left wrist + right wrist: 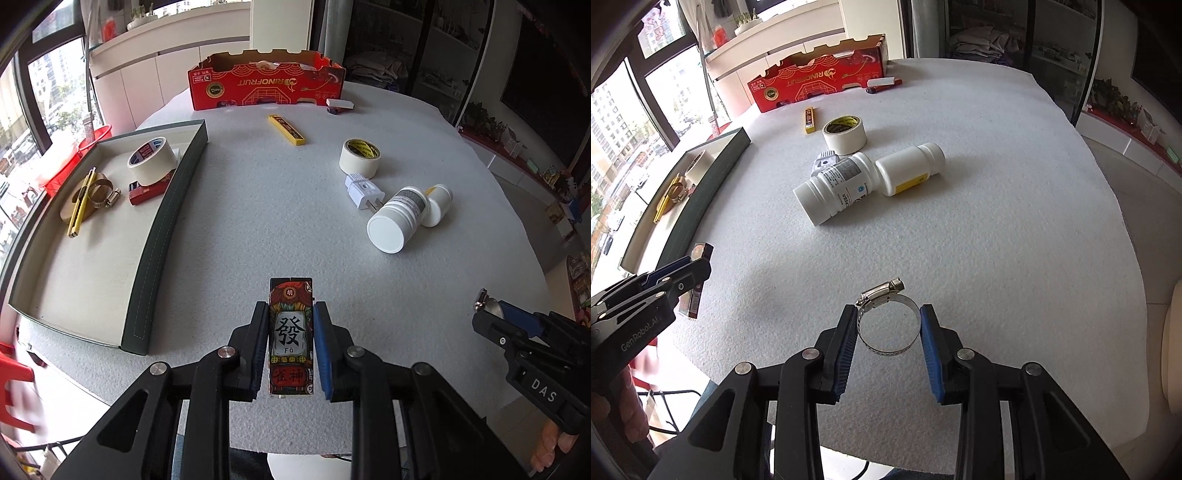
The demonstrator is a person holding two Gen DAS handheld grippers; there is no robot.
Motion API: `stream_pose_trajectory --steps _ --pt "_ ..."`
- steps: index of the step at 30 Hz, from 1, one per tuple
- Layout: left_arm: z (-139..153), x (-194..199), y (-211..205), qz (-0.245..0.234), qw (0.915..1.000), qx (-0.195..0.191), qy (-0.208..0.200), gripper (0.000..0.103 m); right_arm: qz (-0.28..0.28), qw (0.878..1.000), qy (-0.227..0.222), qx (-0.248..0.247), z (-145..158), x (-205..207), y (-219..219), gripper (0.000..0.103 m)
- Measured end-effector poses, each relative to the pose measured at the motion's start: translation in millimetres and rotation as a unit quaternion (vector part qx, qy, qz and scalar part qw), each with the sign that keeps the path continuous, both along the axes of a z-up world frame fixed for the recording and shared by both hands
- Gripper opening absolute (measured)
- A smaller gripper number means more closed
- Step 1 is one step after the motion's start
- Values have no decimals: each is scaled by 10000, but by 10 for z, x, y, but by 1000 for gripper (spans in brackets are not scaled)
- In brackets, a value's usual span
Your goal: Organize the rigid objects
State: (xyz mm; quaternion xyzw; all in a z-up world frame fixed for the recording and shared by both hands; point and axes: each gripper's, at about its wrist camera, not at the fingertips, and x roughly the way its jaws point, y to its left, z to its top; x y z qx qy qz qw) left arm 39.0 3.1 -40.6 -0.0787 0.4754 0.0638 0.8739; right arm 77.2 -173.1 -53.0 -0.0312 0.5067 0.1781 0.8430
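starting at the far left, we see the green-walled tray (168, 206) already taking the sorted pieces: a tape roll (152, 159), a yellow utility knife (82, 203), a hose clamp (105, 192) and a red lighter (146, 191), kept together so the desk (258, 221) gets cleared. moving right, our left tool (291, 345) is clamped on a printed lighter (291, 332), pads pressing its long sides so it sits straight and won't twist on the way over; it hangs clear of the desk, near the tray's front corner. farther right lie the things we judge are yet to be sorted: a yellow blade case (287, 130), a second tape roll (360, 157), a white plug (364, 192) and two white bottles (846, 184) touching each other on their sides. at the right, our right tool (889, 332) is closed on a steel hose clamp (888, 325), pads pinching the band's outer sides, its screw housing pointing away, lifted over the desk's near edge. both pieces look bound for the tray.
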Motion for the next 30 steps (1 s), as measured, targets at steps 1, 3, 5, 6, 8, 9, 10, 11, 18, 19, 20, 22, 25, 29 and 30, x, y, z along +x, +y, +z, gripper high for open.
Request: stream_pose_trajectory --steps 1,3,5,6,8,9,10,11,18,19,20,22,25,29,30 --pt "9 -29 14 8 10000 5 -31 26 25 10000 6 -8 11 -9 36 35" --pt "27 -73 62 30 10000 -9 -83 26 79 10000 8 -33 29 -36 108 35" --pt "34 -110 119 50 9999 -47 -120 26 151 9999 18 -71 43 -54 192 35" --pt "37 -130 146 59 9999 -62 -134 26 184 9998 23 -94 49 -60 236 35" --pt "40 -166 198 68 9998 -82 -169 26 255 9996 45 -131 61 -77 332 35" --pt "39 -182 223 73 9998 -95 -183 26 285 9995 48 -156 67 -84 381 35" --pt "41 -199 251 70 9997 -113 -203 26 317 9993 41 -189 72 -91 431 35" --pt "44 -211 276 70 9996 -127 -225 26 353 9991 42 -222 75 -97 484 35" --pt "57 -318 466 165 9990 -161 -371 26 626 9975 92 -300 95 -116 864 35" --pt "54 -331 500 191 9989 -187 -384 26 668 9972 82 -338 94 -122 918 35" --pt "50 -346 538 221 9988 -206 -393 26 714 9968 76 -363 93 -128 971 35" --pt "43 -372 602 271 9985 -252 -406 26 808 9959 83 -401 93 -137 1072 35" --pt "49 -412 704 340 9978 -376 -425 26 955 9943 72 -458 109 -152 1215 35" --pt "112 -467 840 475 9963 -453 -549 26 1145 9922 39 -498 157 -155 1410 35" --pt "133 -479 881 519 9958 -469 -583 26 1186 9917 29 -499 172 -151 1461 35"
